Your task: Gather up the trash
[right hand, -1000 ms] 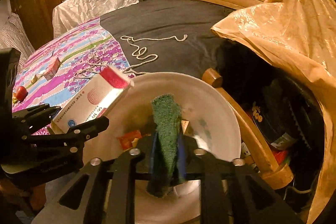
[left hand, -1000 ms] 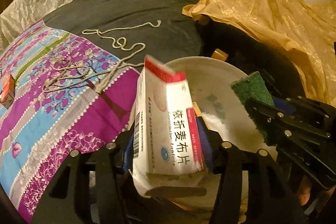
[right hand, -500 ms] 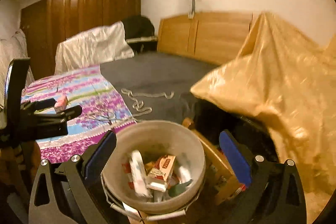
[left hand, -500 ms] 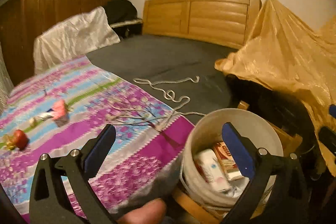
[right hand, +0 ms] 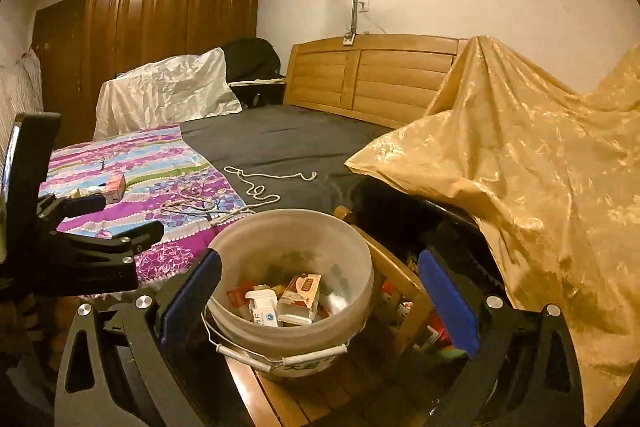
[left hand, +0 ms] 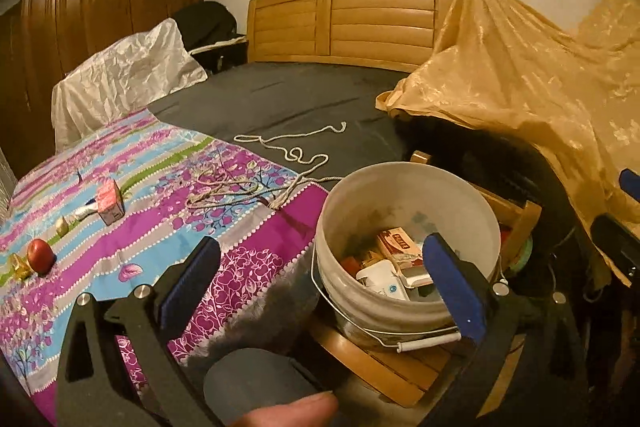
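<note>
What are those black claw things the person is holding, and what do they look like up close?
They are two matching hand-held grippers. The left gripper and right gripper each have a black angular frame with triangular cut-outs and silver round screw heads. Each has two fingers faced with flat blue pads. No cables or markings show. A bare fingertip peeks in below; no sleeve is visible.

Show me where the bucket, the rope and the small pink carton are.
bucket (right hand: 294,223): right wrist view, far inner wall.
rope (left hand: 298,157): left wrist view, loop on the dark sheet.
small pink carton (left hand: 109,202): left wrist view, front face.
</note>
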Tool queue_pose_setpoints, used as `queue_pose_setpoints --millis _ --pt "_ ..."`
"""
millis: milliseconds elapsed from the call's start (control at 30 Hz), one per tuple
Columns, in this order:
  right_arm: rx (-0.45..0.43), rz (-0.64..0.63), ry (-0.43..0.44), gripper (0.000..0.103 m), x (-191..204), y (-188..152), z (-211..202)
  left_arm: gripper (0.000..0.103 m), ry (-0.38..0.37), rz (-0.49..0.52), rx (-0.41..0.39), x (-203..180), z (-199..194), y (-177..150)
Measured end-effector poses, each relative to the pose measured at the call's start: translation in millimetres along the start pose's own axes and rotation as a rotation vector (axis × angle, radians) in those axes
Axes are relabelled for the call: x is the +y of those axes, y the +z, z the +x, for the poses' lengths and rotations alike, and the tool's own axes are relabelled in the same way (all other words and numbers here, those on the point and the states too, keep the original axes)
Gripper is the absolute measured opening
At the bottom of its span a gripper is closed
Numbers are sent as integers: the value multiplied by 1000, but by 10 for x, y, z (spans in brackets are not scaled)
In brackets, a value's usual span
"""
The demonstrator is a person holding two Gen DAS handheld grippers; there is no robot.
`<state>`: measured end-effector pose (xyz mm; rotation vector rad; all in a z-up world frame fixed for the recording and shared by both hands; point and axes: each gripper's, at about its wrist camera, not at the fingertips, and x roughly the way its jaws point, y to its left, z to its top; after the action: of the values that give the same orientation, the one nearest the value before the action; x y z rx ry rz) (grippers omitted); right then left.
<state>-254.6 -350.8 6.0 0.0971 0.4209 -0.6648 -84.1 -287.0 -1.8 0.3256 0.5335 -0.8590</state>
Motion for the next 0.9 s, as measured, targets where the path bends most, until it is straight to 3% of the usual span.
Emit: queue_pose_setpoints --millis 167,767,900 --pt "16 12 44 98 -8 -73 8 98 -2 -7 2 -12 0 19" --pt "17 -13 52 98 -33 -101 104 98 21 -9 -6 -63 11 -9" --pt "61 -18 29 98 -19 -111 215 98 30 -11 15 -67 41 -13"
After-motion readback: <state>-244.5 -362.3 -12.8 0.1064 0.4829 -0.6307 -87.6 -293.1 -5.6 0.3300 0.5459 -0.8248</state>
